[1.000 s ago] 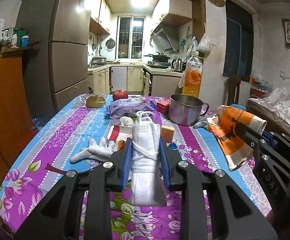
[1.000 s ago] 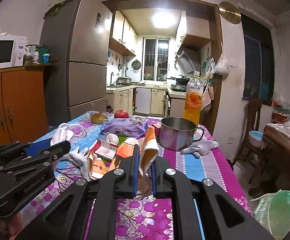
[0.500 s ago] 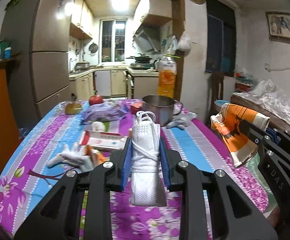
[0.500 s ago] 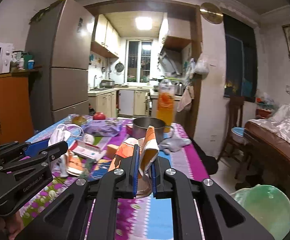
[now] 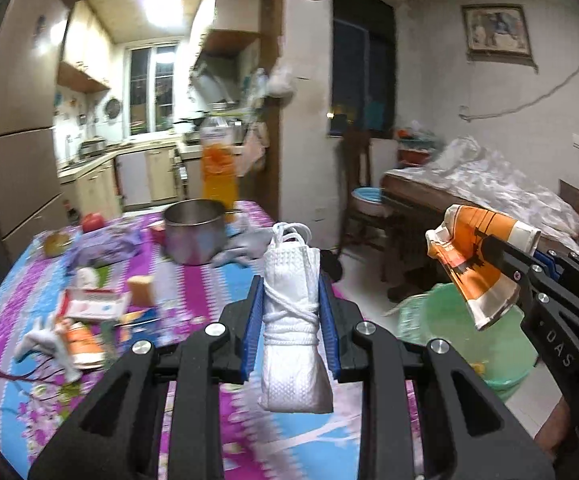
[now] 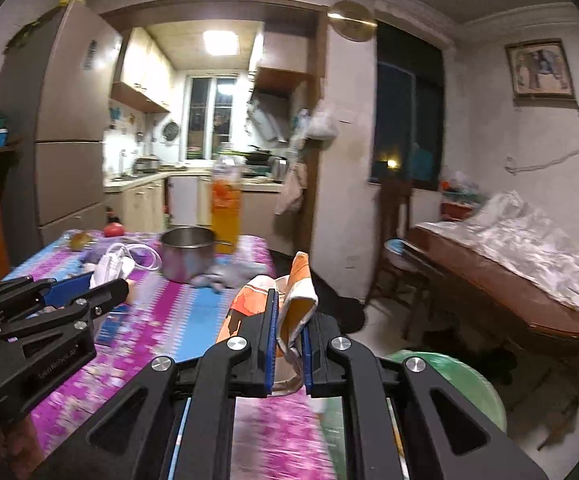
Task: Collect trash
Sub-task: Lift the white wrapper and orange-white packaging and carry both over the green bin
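both grippers loaded, held above the table edge.
left gripper (image 5: 291, 320) pinches a rolled white face mask (image 5: 293, 332) upright between its blue pads; right gripper (image 6: 289, 344) clamps a crushed orange paper cup (image 6: 285, 320). green bin (image 5: 465, 336) sits on the floor just beside the table (image 5: 193, 288), below the cup.

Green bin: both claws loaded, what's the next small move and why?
Probably carry the right claw rightward until its crushed orange cup hangs over the green bin, then open. The cup already sits near the rim; the left claw and face mask remain above the table.
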Tool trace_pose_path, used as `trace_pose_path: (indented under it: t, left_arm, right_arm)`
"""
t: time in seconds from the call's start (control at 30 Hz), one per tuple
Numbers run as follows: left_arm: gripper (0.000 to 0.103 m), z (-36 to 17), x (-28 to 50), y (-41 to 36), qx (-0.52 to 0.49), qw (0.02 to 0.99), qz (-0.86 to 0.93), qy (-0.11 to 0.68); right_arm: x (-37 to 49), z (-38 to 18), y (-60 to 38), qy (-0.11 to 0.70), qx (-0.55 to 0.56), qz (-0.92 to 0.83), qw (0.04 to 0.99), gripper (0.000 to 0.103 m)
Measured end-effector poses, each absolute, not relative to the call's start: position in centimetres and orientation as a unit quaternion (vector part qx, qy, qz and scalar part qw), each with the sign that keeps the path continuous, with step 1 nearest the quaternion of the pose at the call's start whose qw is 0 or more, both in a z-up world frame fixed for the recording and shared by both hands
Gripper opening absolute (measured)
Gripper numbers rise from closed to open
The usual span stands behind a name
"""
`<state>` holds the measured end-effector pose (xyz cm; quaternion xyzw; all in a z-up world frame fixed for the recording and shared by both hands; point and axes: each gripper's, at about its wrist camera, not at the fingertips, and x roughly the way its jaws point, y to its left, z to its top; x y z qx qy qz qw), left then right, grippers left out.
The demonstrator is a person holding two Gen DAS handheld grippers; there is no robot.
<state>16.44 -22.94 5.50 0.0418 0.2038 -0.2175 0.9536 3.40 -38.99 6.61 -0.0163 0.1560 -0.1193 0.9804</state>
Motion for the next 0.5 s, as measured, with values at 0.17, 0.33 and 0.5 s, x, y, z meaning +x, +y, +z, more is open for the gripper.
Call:
trace_pose_path:
  t: [0.17,0.33,0.5]
  left_arm:
    - [0.025,5.4,17.1,-28.3,0.052,0.937,-0.266,0.220]
    - [0.025,4.2,17.8,-33.7,0.070,0.914,-0.310,0.254]
    - [0.025,2.1,18.4,-38.6,0.087,0.882,-0.348,0.305]
  right_arm:
    - [1.5,6.9,-45.9,0.183,-0.002,-0.169,0.969,0.011]
    - [1.0,6.2,-52.1,0.218,0.014,-0.195,0.956,0.011]
    - [1.9,4.4,-57.4,0.274,0.030,-0.202,0.940,0.011]
